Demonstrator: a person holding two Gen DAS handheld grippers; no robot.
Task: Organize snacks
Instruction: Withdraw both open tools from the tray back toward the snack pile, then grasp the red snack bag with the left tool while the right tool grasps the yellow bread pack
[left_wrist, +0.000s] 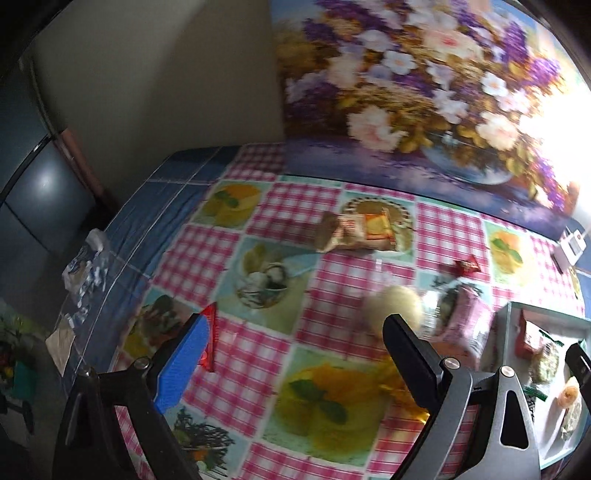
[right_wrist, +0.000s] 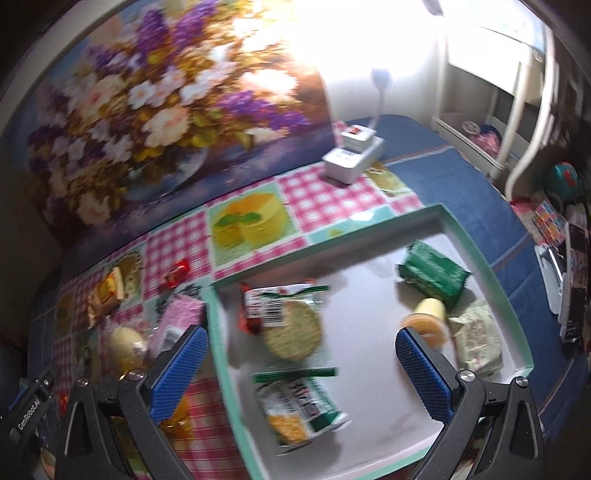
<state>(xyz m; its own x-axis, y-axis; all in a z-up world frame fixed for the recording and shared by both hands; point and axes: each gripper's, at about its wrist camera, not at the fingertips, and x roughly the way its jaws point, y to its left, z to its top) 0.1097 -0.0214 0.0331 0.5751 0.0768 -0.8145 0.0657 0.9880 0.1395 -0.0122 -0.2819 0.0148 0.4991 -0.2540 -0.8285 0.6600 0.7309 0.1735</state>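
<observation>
Between the right gripper's (right_wrist: 299, 360) 2 spread, empty fingers lies a round cracker pack (right_wrist: 291, 328) in the tray (right_wrist: 480, 254), while the left gripper (left_wrist: 295, 354) gapes empty above the checked tablecloth (left_wrist: 258, 343).

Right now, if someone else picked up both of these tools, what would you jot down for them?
Left hand-held gripper: open, empty, over the checked tablecloth.
Right hand-held gripper: open, empty, above the mint-rimmed white tray.
Done: green packet, round cracker pack, orange jelly cup and other wrapped snacks already lie in the tray.
Left: pink packet, pale round bun, small red candy, yellow-orange wafer packs, flat red wrapper on the cloth.
</observation>
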